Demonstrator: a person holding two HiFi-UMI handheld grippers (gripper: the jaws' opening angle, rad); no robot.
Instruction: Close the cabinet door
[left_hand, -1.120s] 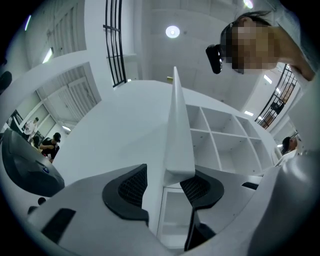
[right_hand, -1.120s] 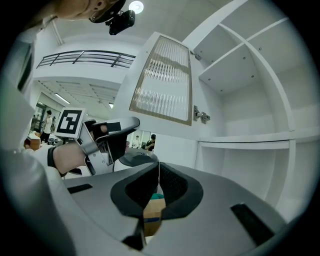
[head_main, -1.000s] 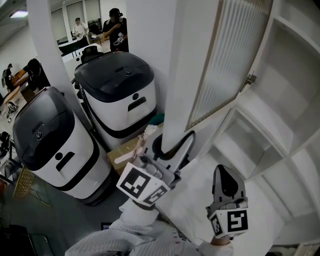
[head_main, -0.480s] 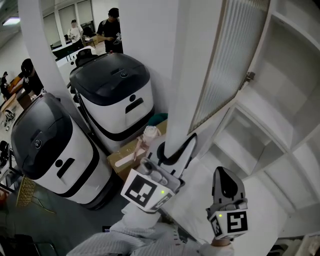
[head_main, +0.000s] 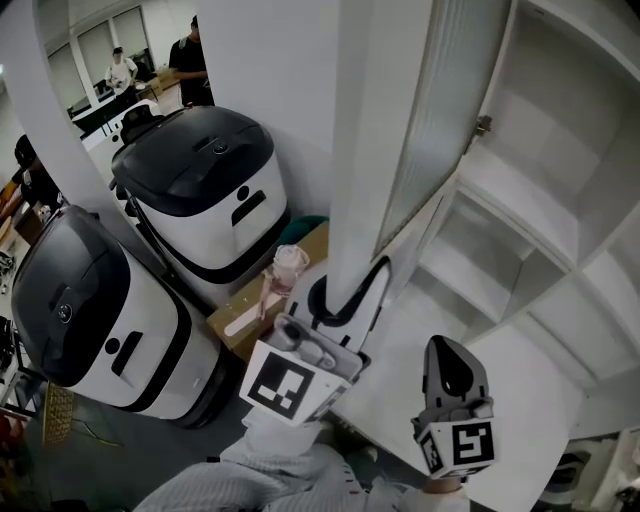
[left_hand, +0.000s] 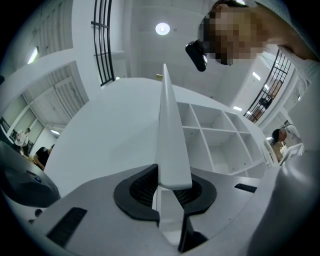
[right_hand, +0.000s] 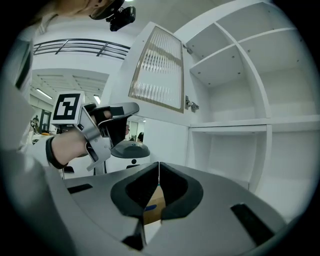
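Observation:
The cabinet door (head_main: 372, 150), a white frame round a ribbed glass pane, stands open, swung out from the white cabinet (head_main: 520, 200). My left gripper (head_main: 350, 292) reaches up to the door's lower edge. Its jaws have just been closing, and in the left gripper view the dark pads (left_hand: 142, 187) press on either side of that white door edge (left_hand: 168, 135), so my left gripper (left_hand: 172, 189) is shut on it. My right gripper (head_main: 447, 352) hangs lower right, in front of the shelves, its jaws together and empty (right_hand: 158, 172). It also sees the left gripper (right_hand: 107, 120) on the door (right_hand: 157, 70).
Two black-topped white machines (head_main: 200, 190) (head_main: 90, 310) stand left of the door, with a cardboard box (head_main: 250, 310) and a cup beside them. A hinge (head_main: 482, 125) joins the door to the cabinet. People stand at desks in the far background.
The left jaws have narrowed onto the door's edge. The head view has shifted, so the machines sit further left. The right gripper holds almost the same spot.

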